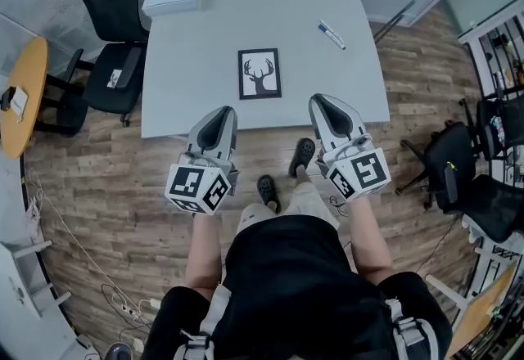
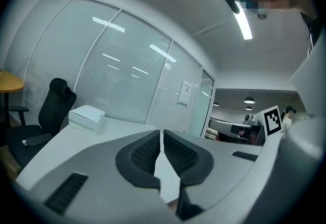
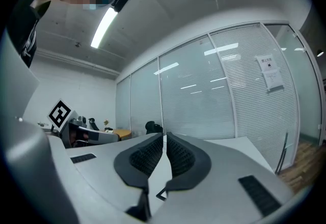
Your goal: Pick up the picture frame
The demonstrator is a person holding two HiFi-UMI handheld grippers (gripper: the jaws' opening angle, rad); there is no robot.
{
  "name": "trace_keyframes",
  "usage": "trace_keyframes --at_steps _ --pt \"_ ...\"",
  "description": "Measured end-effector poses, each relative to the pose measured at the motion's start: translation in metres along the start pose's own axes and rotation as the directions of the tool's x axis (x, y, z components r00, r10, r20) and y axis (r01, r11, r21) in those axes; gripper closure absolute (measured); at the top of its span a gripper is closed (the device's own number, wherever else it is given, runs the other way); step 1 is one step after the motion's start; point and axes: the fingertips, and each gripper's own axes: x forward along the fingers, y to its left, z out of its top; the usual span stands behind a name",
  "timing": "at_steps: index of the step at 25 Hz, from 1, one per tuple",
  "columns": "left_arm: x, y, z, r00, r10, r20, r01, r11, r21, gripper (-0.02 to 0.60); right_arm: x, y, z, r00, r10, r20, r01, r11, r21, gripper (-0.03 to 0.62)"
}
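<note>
Black-edged picture frame (image 1: 259,73) with a deer print lies flat on the grey surface (image 1: 205,47). Left tool (image 1: 224,113) and right tool (image 1: 321,101) hover over the surface's near edge, both closed and empty.

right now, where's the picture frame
In the head view the picture frame lies flat on the grey table, near its front edge, ahead of and between the left gripper and right gripper.
</note>
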Motion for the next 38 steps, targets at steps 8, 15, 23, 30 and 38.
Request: trace_keyframes --at_steps 8,15,23,30,38 --pt "0.061 0.038 -0.025 0.994 0.073 -0.075 -0.077 0.996 -0.045 0.555 0.064 -0.043 -0.032 0.996 0.066 -0.063 -0.064 0.997 0.037 0.543" --pt "0.134 0.074 -0.037 0.980 0.138 -0.147 -0.152 0.985 -0.085 0.549 0.130 -0.098 -0.066 0.982 0.094 -0.163 -0.080 0.993 0.089 0.533" --pt "0.203 0.113 -0.095 0.934 0.219 -0.283 -0.268 0.952 -0.150 0.502 0.184 -0.143 -0.151 0.932 0.155 -0.328 -0.111 0.982 0.150 0.513" --pt "0.246 0.145 -0.163 0.871 0.271 -0.411 -0.332 0.940 -0.084 0.502 0.205 -0.155 -0.229 0.867 0.200 -0.457 -0.134 0.976 0.173 0.500" --pt "0.256 0.179 -0.213 0.815 0.269 -0.513 -0.357 0.931 -0.079 0.468 0.217 -0.163 -0.292 0.807 0.172 -0.565 -0.076 0.979 0.190 0.485"
